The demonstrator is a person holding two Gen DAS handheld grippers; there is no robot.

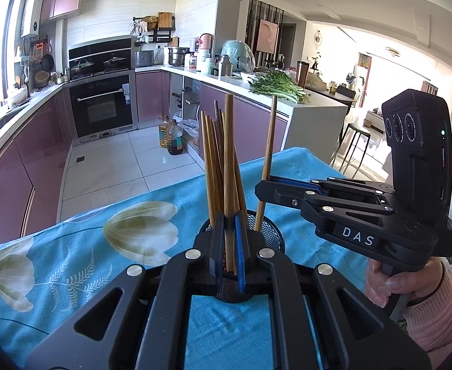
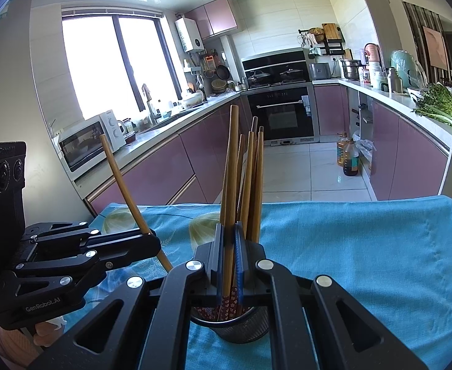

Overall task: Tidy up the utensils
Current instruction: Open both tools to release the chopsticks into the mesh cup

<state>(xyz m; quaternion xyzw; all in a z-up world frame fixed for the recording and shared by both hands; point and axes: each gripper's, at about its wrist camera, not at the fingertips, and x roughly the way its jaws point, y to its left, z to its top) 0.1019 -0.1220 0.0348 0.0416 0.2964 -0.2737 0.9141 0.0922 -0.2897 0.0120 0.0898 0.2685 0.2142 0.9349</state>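
A black mesh utensil cup (image 1: 270,234) (image 2: 244,326) stands on the blue flowered cloth and holds several wooden chopsticks (image 1: 213,166) (image 2: 253,182). My left gripper (image 1: 229,246) is shut on one upright chopstick (image 1: 228,160) above the cup. It also shows in the right wrist view (image 2: 151,240), holding a slanted chopstick (image 2: 124,185). My right gripper (image 2: 229,259) is shut on another chopstick (image 2: 232,166) over the cup. In the left wrist view my right gripper (image 1: 264,185) holds its chopstick (image 1: 269,148) with the lower end in the cup.
The blue cloth (image 1: 80,262) (image 2: 364,262) covers the table. Beyond its far edge are the tiled floor, two oil bottles (image 1: 172,137), purple cabinets, an oven (image 1: 102,108) and a counter with greens (image 1: 278,88). A microwave (image 2: 90,141) sits at left.
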